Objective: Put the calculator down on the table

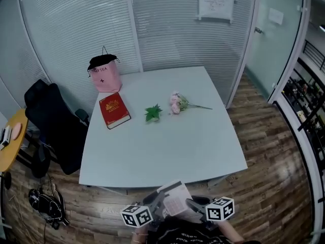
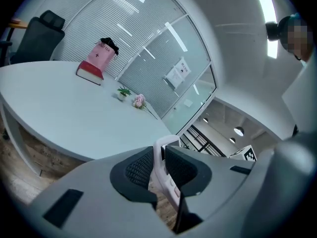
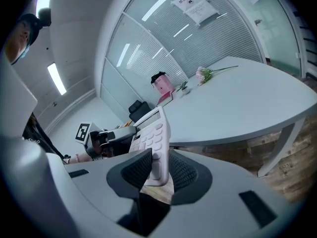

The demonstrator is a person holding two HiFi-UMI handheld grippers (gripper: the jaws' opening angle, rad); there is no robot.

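Observation:
A white calculator (image 1: 176, 201) hangs between my two grippers, off the near edge of the white table (image 1: 167, 151), above the wooden floor. My left gripper (image 1: 158, 207) is shut on its left edge. In the left gripper view the calculator (image 2: 166, 175) stands edge-on, with the left gripper (image 2: 159, 165) clamped on it. My right gripper (image 1: 192, 205) is shut on the other end. In the right gripper view the calculator's keys (image 3: 151, 135) face up, the right gripper (image 3: 157, 168) is shut on its near end, and the left gripper (image 3: 106, 138) shows beyond it.
On the table's far half lie a red book (image 1: 114, 110), a green leaf sprig (image 1: 153, 113) and pink flowers (image 1: 177, 103), with a pink bag (image 1: 105, 75) at the back corner. A black office chair (image 1: 53, 121) stands left of the table. Glass partitions enclose the back.

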